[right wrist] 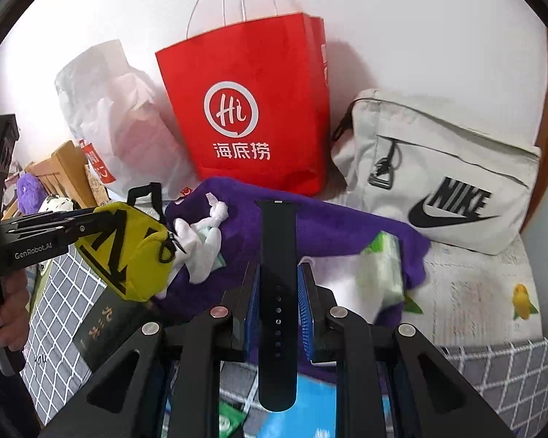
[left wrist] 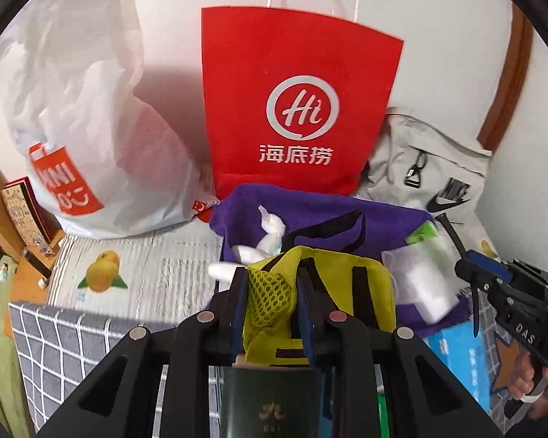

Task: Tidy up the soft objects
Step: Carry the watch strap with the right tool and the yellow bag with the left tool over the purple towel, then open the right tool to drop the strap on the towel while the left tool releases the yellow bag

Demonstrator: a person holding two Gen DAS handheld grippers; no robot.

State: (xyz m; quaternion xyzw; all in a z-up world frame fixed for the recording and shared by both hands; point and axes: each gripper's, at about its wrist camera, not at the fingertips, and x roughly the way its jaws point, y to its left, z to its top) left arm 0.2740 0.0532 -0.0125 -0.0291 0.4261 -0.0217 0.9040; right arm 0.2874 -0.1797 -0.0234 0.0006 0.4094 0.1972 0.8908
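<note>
In the left wrist view my left gripper is shut on a yellow pouch with a mesh pocket and black straps. The right wrist view shows that pouch held up off the bed by the left gripper. My right gripper is shut on a black watch strap, which stands upright between the blue pads; from the left it shows as the right gripper. Beneath both lies a purple cloth with a white knotted soft item and a green-white tissue pack on it.
A red paper bag stands against the wall behind the cloth. A white plastic bag is to its left and a pale Nike bag to its right. A dark green box, a blue pack and grey checked fabric lie near me.
</note>
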